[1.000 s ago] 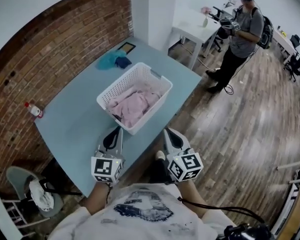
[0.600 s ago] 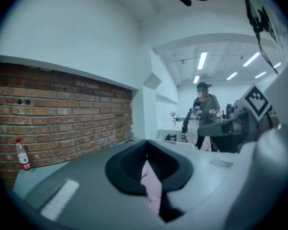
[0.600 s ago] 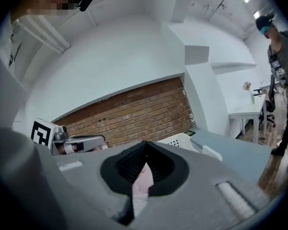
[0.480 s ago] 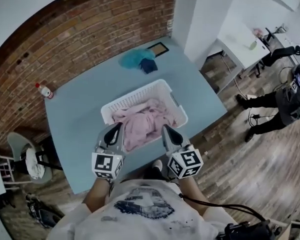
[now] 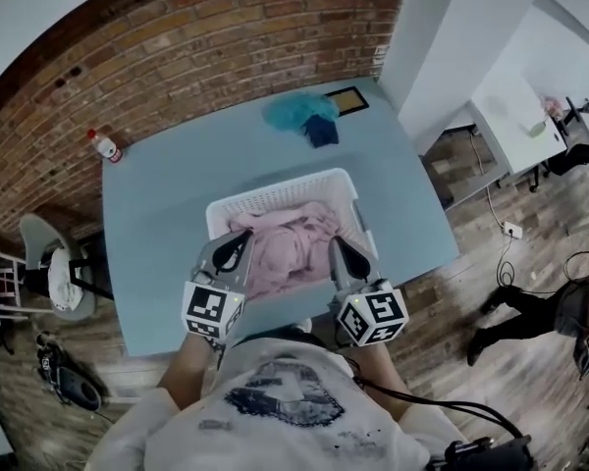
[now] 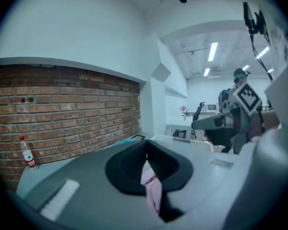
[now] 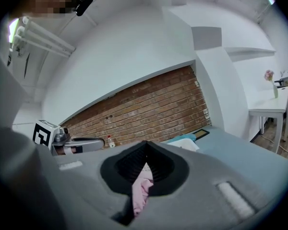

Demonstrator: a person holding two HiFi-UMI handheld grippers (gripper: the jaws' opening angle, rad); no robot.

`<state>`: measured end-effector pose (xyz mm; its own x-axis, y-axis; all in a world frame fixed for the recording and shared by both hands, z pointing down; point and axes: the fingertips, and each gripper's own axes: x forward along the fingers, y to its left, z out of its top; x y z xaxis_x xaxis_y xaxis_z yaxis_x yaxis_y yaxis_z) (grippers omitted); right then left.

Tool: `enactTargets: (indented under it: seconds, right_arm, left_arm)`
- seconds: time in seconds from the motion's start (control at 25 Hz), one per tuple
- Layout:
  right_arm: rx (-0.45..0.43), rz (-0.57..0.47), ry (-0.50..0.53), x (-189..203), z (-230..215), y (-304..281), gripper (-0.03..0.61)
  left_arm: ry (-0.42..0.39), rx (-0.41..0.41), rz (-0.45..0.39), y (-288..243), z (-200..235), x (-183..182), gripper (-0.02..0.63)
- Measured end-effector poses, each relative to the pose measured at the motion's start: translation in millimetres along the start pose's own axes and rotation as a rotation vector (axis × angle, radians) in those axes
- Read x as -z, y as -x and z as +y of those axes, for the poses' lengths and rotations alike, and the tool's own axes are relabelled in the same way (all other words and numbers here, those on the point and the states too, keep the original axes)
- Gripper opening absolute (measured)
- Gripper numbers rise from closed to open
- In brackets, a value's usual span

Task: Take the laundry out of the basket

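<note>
Brick wall (image 5: 177,57) backs 1 pale-blue table (image 5: 147,234) w/ a smooth flat top; wood-plank floor (image 5: 476,199) to the right. Count on table: 1 white basket (image 5: 275,200), 1 heap of pink laundry (image 5: 290,248), 1 bottle (image 5: 103,145), 1 teal cloth (image 5: 293,113), 1 dark-blue cloth (image 5: 322,131), 1 small dark frame (image 5: 347,99). Grippers: 2, each w/ 1 marker cube (image 5: 212,309).

Basket sits mid-table, twd the near edge. It is rectangular plastic w/ slotted lattice walls. Laundry lies inside it, soft and crumpled, covering most of the bottom. Left gripper (image 5: 240,240) hangs over the basket's near-left part, tips above the laundry's left side. Right gripper (image 5: 335,247) hangs over the near-right part, tips at the laundry's right side. So the laundry lies btwn and just ahead of both tips, below them. Whether either tip touches fabric: can't tell.

Both pairs of jaws are pressed together, tips meeting in a straight seam, nothing pinched there. Each gripper view shows a strip of pink through the slit under the joined tips, i.e. laundry beyond. Jaws are grey shells w/ black ribbed pads (image 7: 129,164).

Bottle is clear w/ a red cap, upright at the table's far-left corner nr the wall. Teal cloth is bunched at the far edge, dark-blue cloth touching its right side, frame just beyond; all well apart from the basket. Off the table, left: 1 grey rounded chair (image 5: 34,238).
</note>
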<state>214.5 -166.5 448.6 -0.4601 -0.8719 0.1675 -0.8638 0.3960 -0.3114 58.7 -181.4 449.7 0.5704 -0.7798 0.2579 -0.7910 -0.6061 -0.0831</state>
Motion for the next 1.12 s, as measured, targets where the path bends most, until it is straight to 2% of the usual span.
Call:
enactTargets:
  seconds: [0.28, 0.68, 0.76, 0.88, 1.12]
  right_arm:
    - [-0.005, -0.002, 0.025, -7.0, -8.0, -12.1, -0.003]
    - [0.024, 0.005, 0.011, -7.4, -22.3, -21.4, -0.003]
    - [0.033, 0.009, 0.008, -6.1, -26.2, -22.3, -0.003]
    - [0.047, 0.012, -0.001, -3.4, -33.4, -24.2, -0.003]
    - [0.066, 0.027, -0.021, 1.4, -42.9, -28.8, -0.003]
  left_arm:
    - [-0.002, 0.015, 0.009, -18.5, 2.5, 3.4, -0.008]
    - [0.007, 0.113, 0.071, -44.1, -1.0, 15.4, -0.007]
    - [0.013, 0.154, 0.095, -50.6, -6.2, 20.5, -0.006]
    - [-0.002, 0.222, 0.132, -60.7, -16.3, 28.6, 0.029]
    - [-0.117, 0.417, 0.22, -75.3, -47.2, 42.8, 0.126]
